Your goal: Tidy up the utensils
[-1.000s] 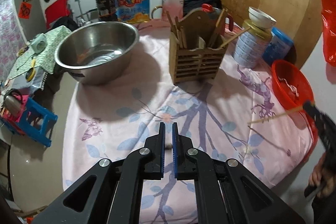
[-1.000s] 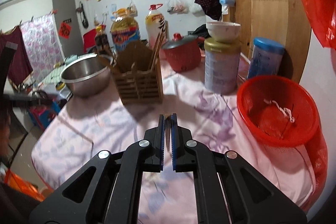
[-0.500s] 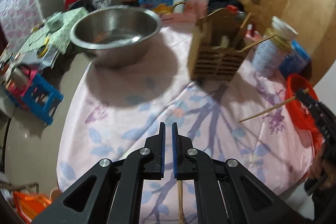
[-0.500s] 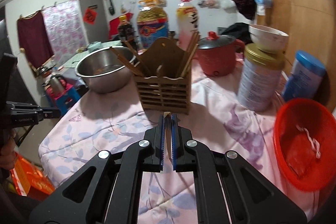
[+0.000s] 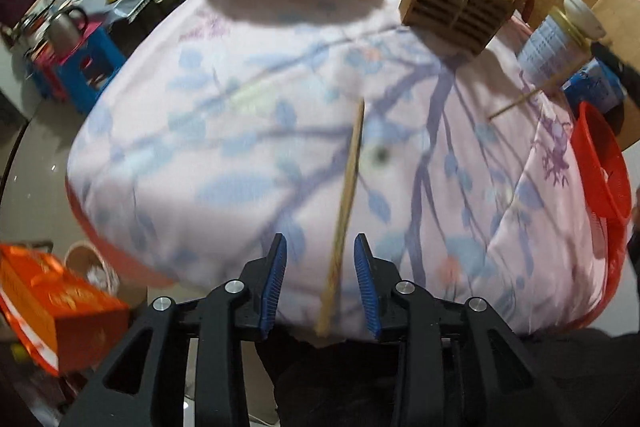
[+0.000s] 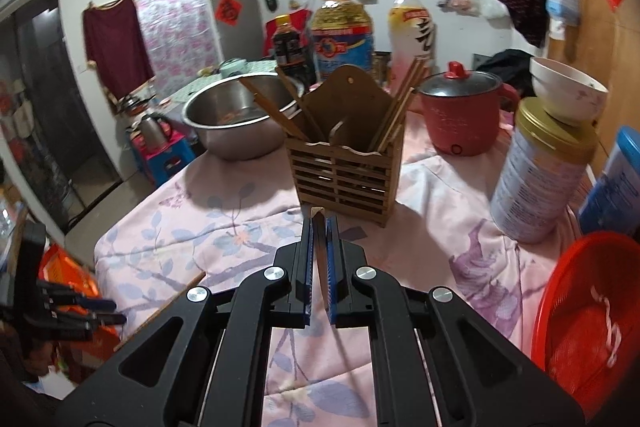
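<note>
A: Our left tool (image 5: 320,281), closed a second ago above bare cloth, is opening around a loose chopstick (image 5: 347,203) lying on the surface (image 5: 200,131).

B: Nothing pinched yet. Our right tool (image 6: 319,269) stays clamped on another chopstick (image 6: 318,217), just before the wooden holder (image 6: 344,171).

A: So two sticks left to stow.

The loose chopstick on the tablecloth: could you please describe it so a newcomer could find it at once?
Start at the pink floral tablecloth. On its near edge one bare wooden chopstick lies flat, pointing toward the wooden utensil holder. Unlike those standing in the holder, it lies alone, between the left claw's opening jaws.
</note>
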`<state>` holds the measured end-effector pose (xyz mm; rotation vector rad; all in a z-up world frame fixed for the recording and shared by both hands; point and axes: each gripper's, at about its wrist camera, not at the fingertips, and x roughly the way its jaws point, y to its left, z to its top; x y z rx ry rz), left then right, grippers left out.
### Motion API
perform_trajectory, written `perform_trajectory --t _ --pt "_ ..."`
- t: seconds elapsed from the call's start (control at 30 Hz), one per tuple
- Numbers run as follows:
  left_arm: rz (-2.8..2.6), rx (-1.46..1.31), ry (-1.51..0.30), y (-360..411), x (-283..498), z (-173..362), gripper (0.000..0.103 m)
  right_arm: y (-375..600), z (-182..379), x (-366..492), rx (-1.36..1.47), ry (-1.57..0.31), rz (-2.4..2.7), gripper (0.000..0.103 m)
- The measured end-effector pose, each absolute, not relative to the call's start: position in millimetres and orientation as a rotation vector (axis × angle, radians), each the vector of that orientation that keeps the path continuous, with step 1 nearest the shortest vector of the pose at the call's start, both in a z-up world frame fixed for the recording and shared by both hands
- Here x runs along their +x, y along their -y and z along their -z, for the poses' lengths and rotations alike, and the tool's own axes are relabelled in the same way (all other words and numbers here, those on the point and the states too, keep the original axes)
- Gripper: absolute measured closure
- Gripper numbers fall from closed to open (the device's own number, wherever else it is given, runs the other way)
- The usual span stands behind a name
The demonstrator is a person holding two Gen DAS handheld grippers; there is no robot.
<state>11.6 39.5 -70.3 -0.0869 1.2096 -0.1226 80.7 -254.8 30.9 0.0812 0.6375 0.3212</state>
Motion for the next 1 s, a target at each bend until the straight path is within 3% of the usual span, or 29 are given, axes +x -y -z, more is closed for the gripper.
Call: perform_trajectory --t 0.27,0.3,0.33,0.53,0.77,1.0 --pt "0.022 -0.185 -1.196 -38 -23 101 0.067 255 -32 92 0.042 -0.641 -0.403 0.096" --pt "0.02 -0.194 -1.192 -37 -24 103 0.078 253 -32 92 0.035 -0.641 -0.411 0.096" --pt "0.023 -0.203 -1.191 -37 -24 104 0.095 252 -33 91 0.028 -0.64 -0.419 0.096" --pt "0.03 -0.168 -1.101 -34 -11 57 0.096 249 -33 89 0.026 -0.631 -0.443 0.095" --pt "0.169 0.015 -1.022 -7 47 -25 0.097 258 -34 88 0.115 -0.626 -0.38 0.096" --pt "0.338 0.115 -1.011 18 104 -75 0.097 264 -49 86 0.186 -0.566 -0.265 0.096"
